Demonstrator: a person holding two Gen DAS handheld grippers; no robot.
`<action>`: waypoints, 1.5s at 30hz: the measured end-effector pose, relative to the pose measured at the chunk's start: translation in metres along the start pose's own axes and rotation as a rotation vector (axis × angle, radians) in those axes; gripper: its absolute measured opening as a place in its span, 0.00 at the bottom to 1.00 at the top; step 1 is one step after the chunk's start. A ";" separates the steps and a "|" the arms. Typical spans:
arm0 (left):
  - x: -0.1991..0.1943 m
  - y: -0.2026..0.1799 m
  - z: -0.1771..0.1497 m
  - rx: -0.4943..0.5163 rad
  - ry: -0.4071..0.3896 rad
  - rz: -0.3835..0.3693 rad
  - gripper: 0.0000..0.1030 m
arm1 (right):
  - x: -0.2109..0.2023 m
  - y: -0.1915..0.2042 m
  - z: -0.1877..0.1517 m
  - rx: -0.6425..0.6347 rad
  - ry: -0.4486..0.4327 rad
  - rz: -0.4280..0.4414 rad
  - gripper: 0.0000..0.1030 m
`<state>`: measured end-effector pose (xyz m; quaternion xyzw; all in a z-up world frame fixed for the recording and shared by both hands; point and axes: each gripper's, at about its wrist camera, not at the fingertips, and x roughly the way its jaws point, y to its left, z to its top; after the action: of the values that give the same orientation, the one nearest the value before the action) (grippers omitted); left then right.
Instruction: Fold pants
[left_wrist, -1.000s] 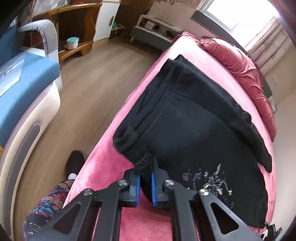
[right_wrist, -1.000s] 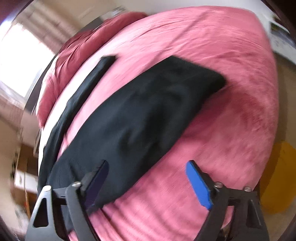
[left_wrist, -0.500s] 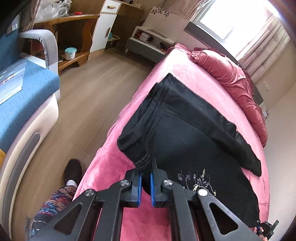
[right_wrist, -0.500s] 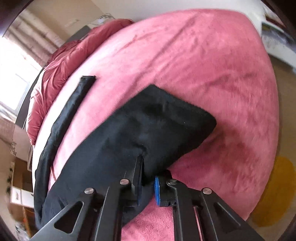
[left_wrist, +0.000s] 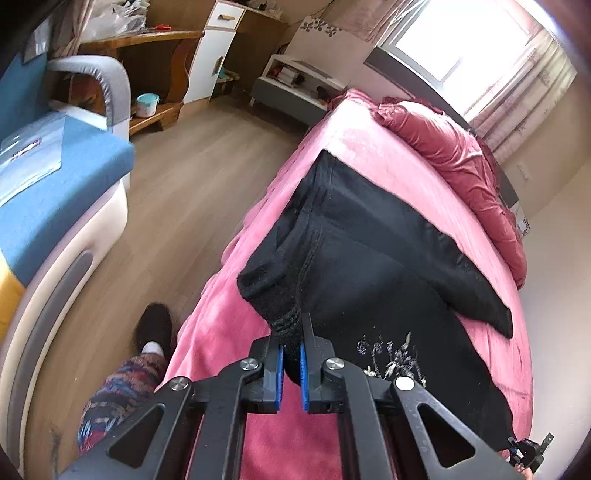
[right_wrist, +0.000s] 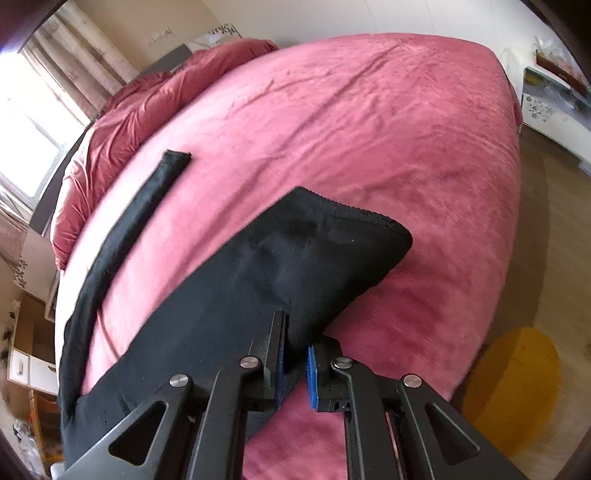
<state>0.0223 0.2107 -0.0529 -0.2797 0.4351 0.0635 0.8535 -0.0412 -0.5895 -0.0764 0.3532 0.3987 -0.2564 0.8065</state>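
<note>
Black pants (left_wrist: 373, 266) with a pale embroidered pattern lie on a pink bed (left_wrist: 351, 147). My left gripper (left_wrist: 291, 343) is shut on the ribbed waistband corner and holds it lifted near the bed's left edge. In the right wrist view the near pant leg (right_wrist: 295, 266) ends in a cuff, and my right gripper (right_wrist: 295, 347) is shut on the leg's near edge. The other leg (right_wrist: 122, 229) stretches away flat toward the pillow end.
A crumpled red duvet (left_wrist: 454, 162) lies at the head of the bed. A blue sofa (left_wrist: 48, 199) and wood floor (left_wrist: 173, 192) are left of the bed. The person's leg and foot (left_wrist: 151, 332) stand beside it. A yellow stool (right_wrist: 517, 387) sits right of the bed.
My right gripper went from open above the leg to shut on its near edge, and the cuff end has lifted. My left gripper kept its hold and raised the waistband slightly.
</note>
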 end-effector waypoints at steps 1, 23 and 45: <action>0.001 0.001 -0.004 0.007 0.011 0.009 0.06 | 0.001 -0.006 -0.001 0.006 0.006 -0.015 0.09; -0.012 -0.006 -0.017 0.153 -0.020 0.225 0.26 | -0.020 0.092 -0.034 -0.308 0.013 0.048 0.55; 0.065 -0.092 0.009 0.328 0.045 0.118 0.28 | 0.052 0.330 -0.210 -0.818 0.368 0.354 0.55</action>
<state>0.1011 0.1304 -0.0604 -0.1121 0.4742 0.0356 0.8725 0.1201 -0.2297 -0.0894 0.1090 0.5368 0.1295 0.8266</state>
